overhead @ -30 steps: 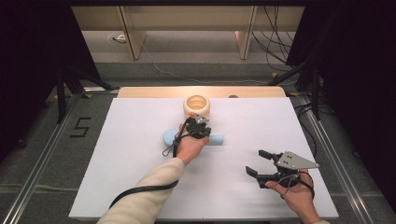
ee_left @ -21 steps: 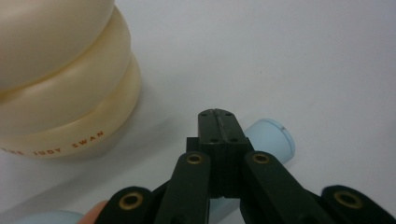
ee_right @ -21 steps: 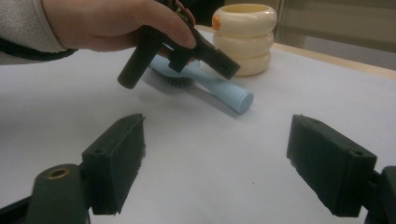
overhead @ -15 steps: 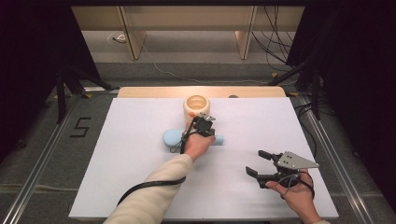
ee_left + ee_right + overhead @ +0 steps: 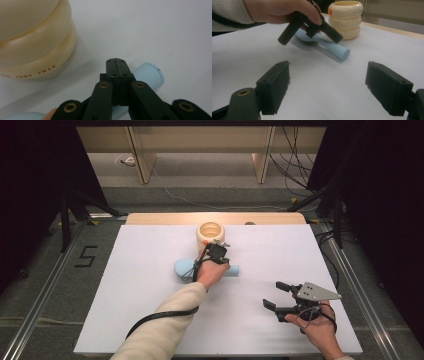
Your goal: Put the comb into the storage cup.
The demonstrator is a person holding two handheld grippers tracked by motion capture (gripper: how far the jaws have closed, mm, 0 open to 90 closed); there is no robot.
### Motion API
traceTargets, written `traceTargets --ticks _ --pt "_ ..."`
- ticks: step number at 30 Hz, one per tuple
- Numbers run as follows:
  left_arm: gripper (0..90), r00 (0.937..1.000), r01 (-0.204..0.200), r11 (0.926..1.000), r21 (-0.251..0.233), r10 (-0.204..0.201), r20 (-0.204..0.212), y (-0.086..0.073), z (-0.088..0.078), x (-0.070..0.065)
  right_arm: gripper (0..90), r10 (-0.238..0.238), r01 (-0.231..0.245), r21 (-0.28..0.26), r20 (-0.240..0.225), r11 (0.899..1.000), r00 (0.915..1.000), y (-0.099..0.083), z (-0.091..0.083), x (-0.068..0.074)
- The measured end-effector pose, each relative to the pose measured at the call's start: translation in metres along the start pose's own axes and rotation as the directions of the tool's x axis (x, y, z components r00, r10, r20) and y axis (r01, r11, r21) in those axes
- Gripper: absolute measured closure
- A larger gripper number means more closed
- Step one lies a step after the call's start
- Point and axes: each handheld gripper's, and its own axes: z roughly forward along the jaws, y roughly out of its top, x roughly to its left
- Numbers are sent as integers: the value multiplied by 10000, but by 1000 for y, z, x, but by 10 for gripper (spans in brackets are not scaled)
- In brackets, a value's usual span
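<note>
Your left gripper (image 5: 218, 251) sits in the middle of the high view, right over the light blue brush (image 5: 186, 268). Its jaws are shut tight together with nothing between them, as the left gripper view shows (image 5: 116, 65). The brush lies flat on the white table (image 5: 150, 310), bristles up, with its round handle end pointing to the right of that frame. The cream ring-shaped pot (image 5: 210, 234) stands just behind it, near the top middle.

Your right gripper (image 5: 277, 296) waits at the lower right, well apart from the brush. Its jaws are open and hold nothing.

It looks like you are getting ready to pick up the brush. To do that, open the left jaws first. Then lower them around the handle (image 5: 337, 49) and squeeze. Take care not to bump the pot.
</note>
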Motion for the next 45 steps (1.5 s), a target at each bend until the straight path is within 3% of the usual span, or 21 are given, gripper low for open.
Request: traceTargets --ticks 13,21,26,33,45 --pt "900 9990 149 9981 600 -174 411 -1 -8 1 208 27 -27 108 -28 9999 10000 0 0 0" --pt "900 9979 42 9952 976 -106 643 -5 -17 -1 209 50 -50 150 -30 9999 10000 -1 0 -1" --pt "900 9947 -119 9903 1388 -24 1028 -13 -26 -2 210 47 -46 174 -24 9998 10000 -1 0 -1" --pt "900 9912 -276 9869 1589 64 1323 -22 -37 1 211 74 -73 181 -29 9998 10000 -1 0 -1" --pt "900 9915 -412 9875 1521 216 1281 -29 -52 8 212 82 -81 206 -15 9998 10000 -1 1 -1"
